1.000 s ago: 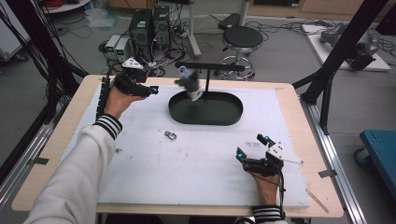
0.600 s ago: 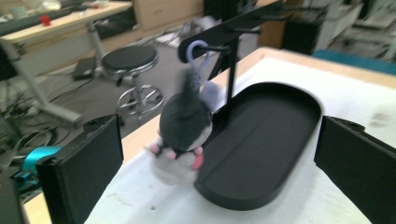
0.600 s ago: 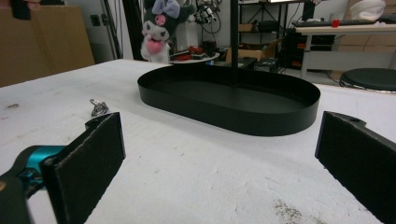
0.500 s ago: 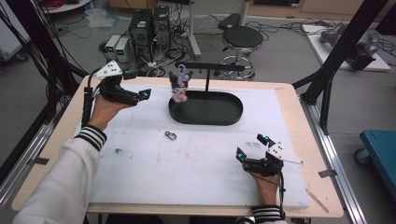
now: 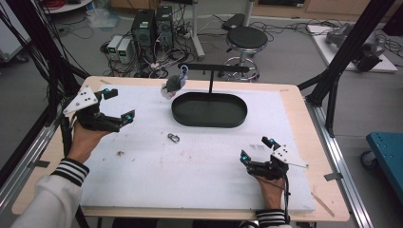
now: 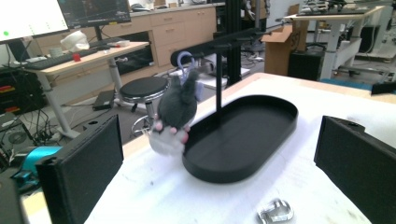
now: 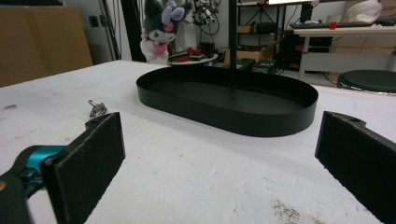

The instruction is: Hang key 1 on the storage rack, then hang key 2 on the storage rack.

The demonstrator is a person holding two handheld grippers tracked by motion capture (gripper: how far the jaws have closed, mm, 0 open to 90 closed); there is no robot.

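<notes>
A grey plush toy (image 5: 173,85) hangs by a purple loop from the left end of a black stand's bar (image 5: 214,68). The bar rises from a black oval tray (image 5: 209,118). In the left gripper view the plush (image 6: 176,109) hangs tilted over the tray's rim (image 6: 219,175). My left gripper (image 5: 118,104) is open and empty, left of the plush and well apart from it. A small metal clip (image 5: 173,137) lies on the white mat in front of the tray. My right gripper (image 5: 255,149) rests open near the front right, facing the tray (image 7: 224,119) and plush (image 7: 161,23).
The white foam mat (image 5: 190,175) covers most of the wooden table. The clip (image 6: 275,212) lies between my two grippers. Black frame posts stand at the table's left and right sides. A stool (image 5: 247,40) and computer boxes sit on the floor beyond the far edge.
My left gripper has drawn back to the left and toward the person, away from the stand. The plush has swung left on the bar. The right gripper has stayed put.
</notes>
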